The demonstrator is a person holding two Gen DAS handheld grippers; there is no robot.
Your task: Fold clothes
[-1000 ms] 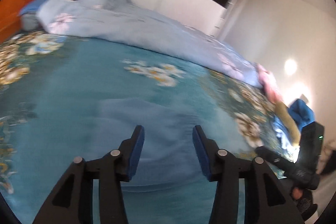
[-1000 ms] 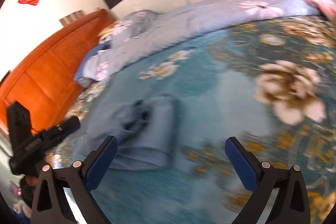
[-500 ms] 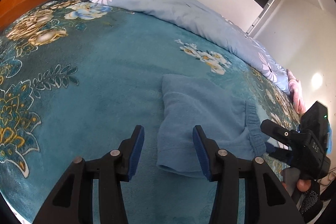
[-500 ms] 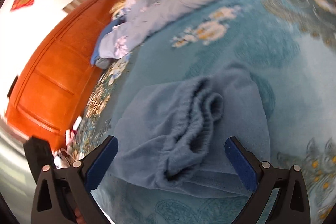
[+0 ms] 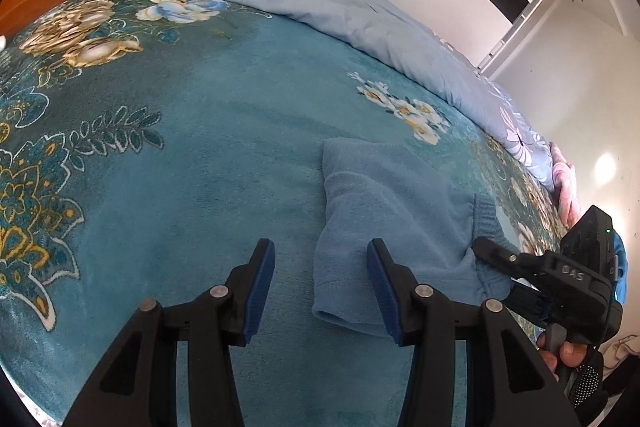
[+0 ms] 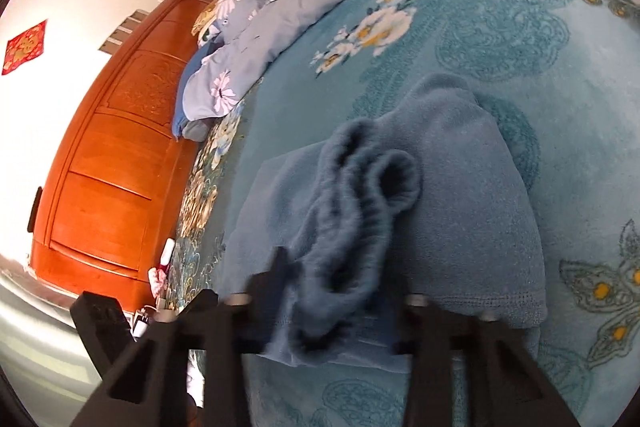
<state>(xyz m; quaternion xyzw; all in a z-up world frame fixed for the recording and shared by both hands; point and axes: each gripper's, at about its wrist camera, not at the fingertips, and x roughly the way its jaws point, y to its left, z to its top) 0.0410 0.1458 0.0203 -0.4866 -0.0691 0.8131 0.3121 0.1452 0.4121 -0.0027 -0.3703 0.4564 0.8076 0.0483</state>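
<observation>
Blue fleece garment (image 5: 400,211), looks like pants with an elastic waistband (image 6: 360,195), lies part-folded on the teal floral bed cover (image 5: 200,155), near the front edge of the bed. Left gripper (image 5: 320,283) hangs low over the garment's near hem corner, jaws parted, nothing pinched; hem lies between and just past the blue pads, whether the right-hand pad touches the cloth can't be told. Right gripper (image 6: 340,291) is at the bunched waistband end, jaws closing, blurred in its own view; cloth sits between them but pads are hidden, so contact unclear. In the left view its black finger (image 5: 492,253) lies right at the ribbed band. Risks: right jaws may catch only the top ruffle of the band, so the layers split when lifted and the fold skews; thick fleece could slip out. Left jaws could grab the bed cover along with the hem, dragging it. Uneven lift between the two hands would twist the piece. Quilt (image 5: 340,11) and headboard (image 6: 104,187) well apart, no issue.
</observation>
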